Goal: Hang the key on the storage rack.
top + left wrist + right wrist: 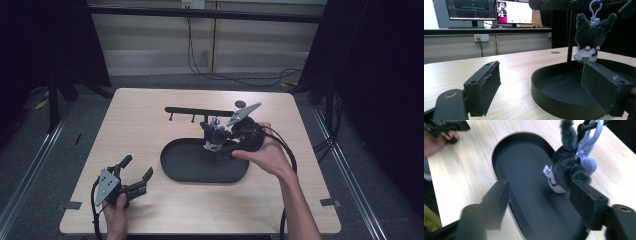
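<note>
Right hand-held gripper [539,202] sits jaws spread, nothing pinched, beside the plush keychain [567,168] hanging by its clip on the rack [200,111] over the black tray [172,167]. Looks like pre-grasp; next it needs to close on the plush. Left hand-held gripper [134,175] is spread, idle on the light wood table [140,115]. Monitors are behind.

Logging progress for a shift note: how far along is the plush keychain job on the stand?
Done: the plush keychain hangs by its lilac clip from the stand's peg, above the black tray. In hand: nothing; the right gripper sits by the plush, jaws open. The left gripper rests open beside the tray. What is left cannot be told.
</note>
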